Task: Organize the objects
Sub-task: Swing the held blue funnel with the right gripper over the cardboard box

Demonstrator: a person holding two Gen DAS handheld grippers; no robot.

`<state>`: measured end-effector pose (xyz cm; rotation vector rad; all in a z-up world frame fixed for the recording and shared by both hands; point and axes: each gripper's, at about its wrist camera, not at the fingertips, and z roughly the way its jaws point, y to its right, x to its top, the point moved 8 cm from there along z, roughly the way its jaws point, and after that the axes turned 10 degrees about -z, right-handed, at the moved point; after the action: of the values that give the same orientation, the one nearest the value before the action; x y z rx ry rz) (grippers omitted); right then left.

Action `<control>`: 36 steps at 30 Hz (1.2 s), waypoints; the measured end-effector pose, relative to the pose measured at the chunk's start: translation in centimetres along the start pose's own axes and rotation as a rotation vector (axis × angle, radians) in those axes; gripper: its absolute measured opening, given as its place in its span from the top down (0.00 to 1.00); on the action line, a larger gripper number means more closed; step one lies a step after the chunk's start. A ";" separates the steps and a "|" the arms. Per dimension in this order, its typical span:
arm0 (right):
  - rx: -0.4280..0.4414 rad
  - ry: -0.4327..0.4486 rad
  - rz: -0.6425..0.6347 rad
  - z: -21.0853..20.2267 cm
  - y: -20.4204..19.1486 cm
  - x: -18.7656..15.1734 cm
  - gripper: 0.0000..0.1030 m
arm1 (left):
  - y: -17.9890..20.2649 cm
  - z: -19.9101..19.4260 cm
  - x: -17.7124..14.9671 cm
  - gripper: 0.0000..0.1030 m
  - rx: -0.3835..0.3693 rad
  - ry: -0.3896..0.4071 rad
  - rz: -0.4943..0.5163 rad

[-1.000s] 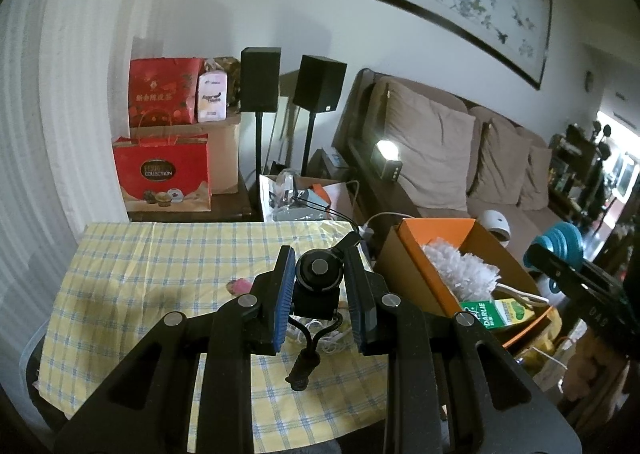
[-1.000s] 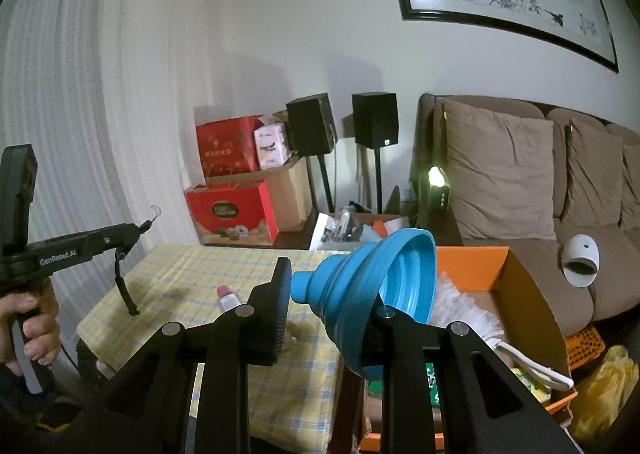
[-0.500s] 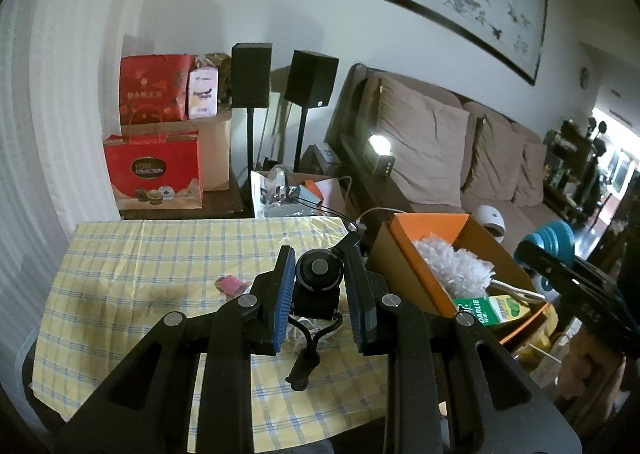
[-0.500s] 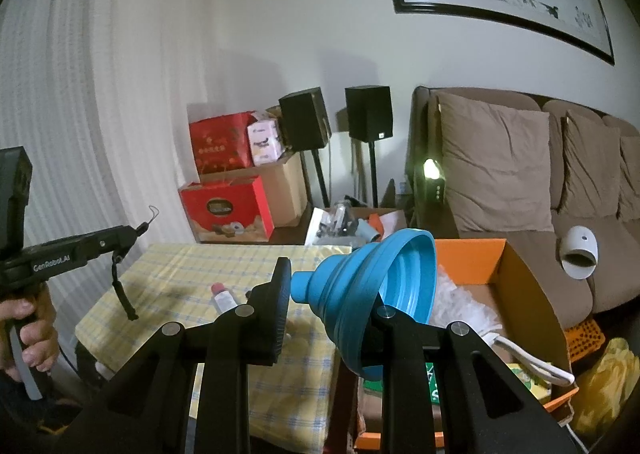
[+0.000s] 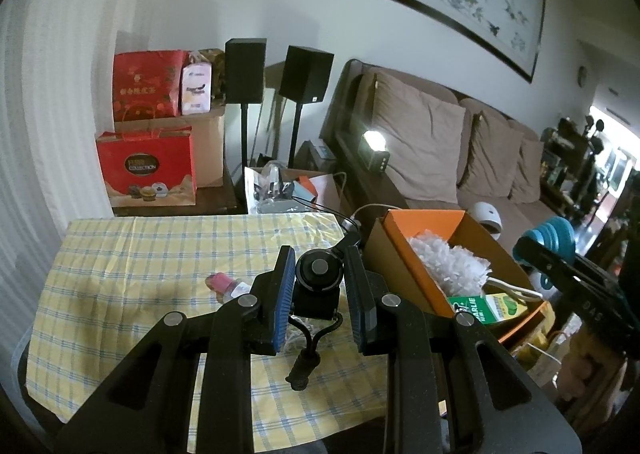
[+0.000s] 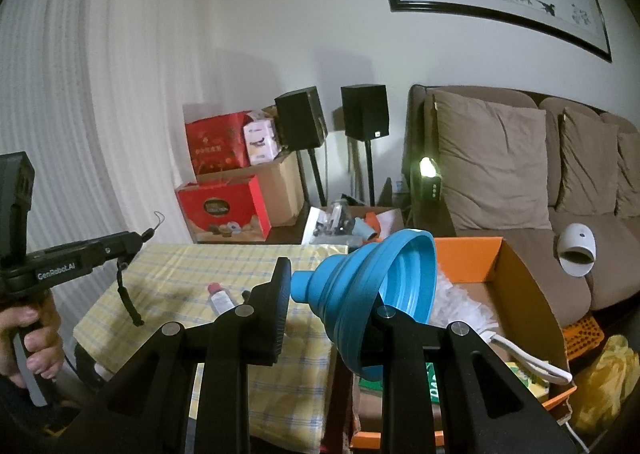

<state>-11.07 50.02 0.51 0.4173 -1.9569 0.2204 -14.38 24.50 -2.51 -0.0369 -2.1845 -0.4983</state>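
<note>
1. Little has shifted: both views slid slightly, both holds unchanged.
2. Right gripper [image 6: 324,294] jaws pinch the blue collapsible funnel [image 6: 376,294] above the orange box [image 6: 520,286], at the desk's [image 5: 140,254] right edge, likely for dropping in.
3. Left gripper [image 5: 320,286] jaws clamp a small black device [image 5: 319,282] over the desk's near edge.

Table [image 5: 120,254]: far and left cloth bare, free to pass. Mid-table small bottle [image 5: 224,286] lies in the way. Right of table, open box [image 5: 400,250] nearly full: duster [image 5: 448,266], green carton [image 5: 488,304]. Far edge blocked by speaker stands [image 5: 244,141] and red bags [image 5: 148,169].
</note>
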 end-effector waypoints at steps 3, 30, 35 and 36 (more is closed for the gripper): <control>-0.002 -0.001 0.000 0.1 0.1 0.0 0.77 | 0.3 0.2 -0.1 0.78 -0.004 -0.005 0.003; -0.070 -0.008 0.024 -0.6 3.3 -0.4 0.77 | 2.6 1.1 -0.9 0.78 -0.039 -0.032 0.031; -0.099 -0.009 0.036 -0.8 4.3 -0.4 0.77 | 2.7 1.2 -0.9 0.78 -0.040 -0.035 0.032; -0.108 -0.011 0.036 -0.8 4.5 -0.5 0.77 | 2.8 1.3 -0.9 0.78 -0.040 -0.036 0.034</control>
<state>-11.98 54.54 0.55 0.3135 -1.9781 0.1347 -14.21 27.67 -2.98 -0.1051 -2.2053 -0.5258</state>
